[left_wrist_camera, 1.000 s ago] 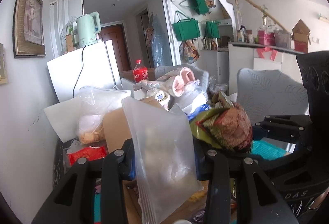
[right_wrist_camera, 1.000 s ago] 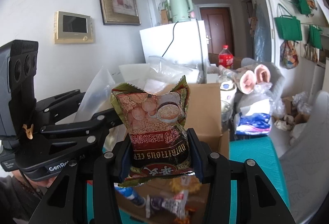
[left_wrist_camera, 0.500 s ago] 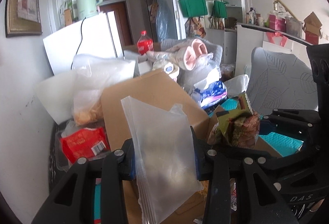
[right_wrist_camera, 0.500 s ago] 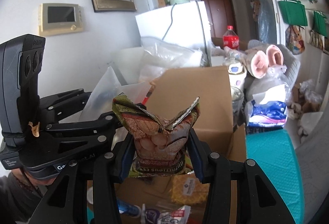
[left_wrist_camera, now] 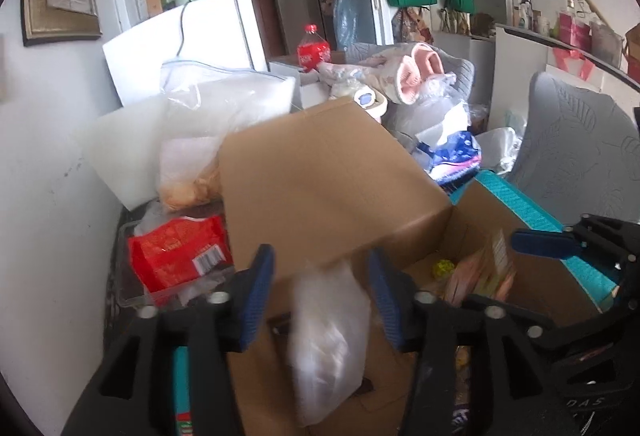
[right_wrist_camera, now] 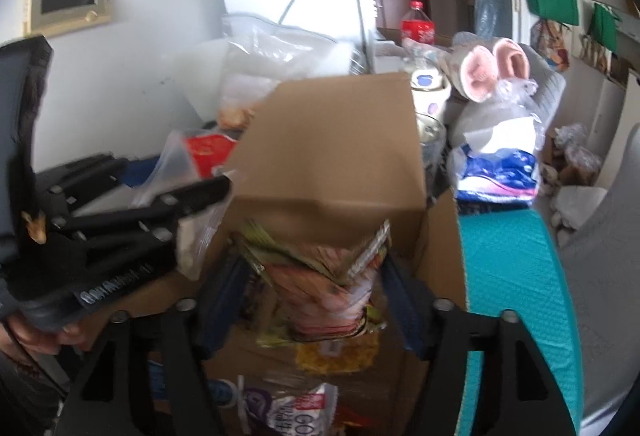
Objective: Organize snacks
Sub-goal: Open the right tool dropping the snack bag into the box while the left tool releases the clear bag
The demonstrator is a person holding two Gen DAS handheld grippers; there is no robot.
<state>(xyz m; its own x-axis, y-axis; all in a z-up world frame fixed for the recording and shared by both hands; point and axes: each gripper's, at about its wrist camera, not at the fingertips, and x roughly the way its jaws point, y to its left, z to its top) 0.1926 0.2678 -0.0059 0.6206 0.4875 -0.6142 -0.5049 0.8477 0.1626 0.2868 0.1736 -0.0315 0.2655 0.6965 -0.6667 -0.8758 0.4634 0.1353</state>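
Clear plastic bag [left_wrist_camera: 328, 336] and cereal packet [right_wrist_camera: 324, 288] dropping into the open cardboard box [left_wrist_camera: 332, 192]. Between just-opened pads of left gripper [left_wrist_camera: 322, 296] and right gripper [right_wrist_camera: 312, 300], both let go. Red packet [left_wrist_camera: 176, 256] beside the box apparently left to sort.

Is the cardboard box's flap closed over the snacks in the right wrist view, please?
No, the cardboard box has its flap raised, and snack packets show inside.

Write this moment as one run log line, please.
left gripper: just opened, clear plastic bag loose between | right gripper: just opened, cereal snack packet released | over cardboard box
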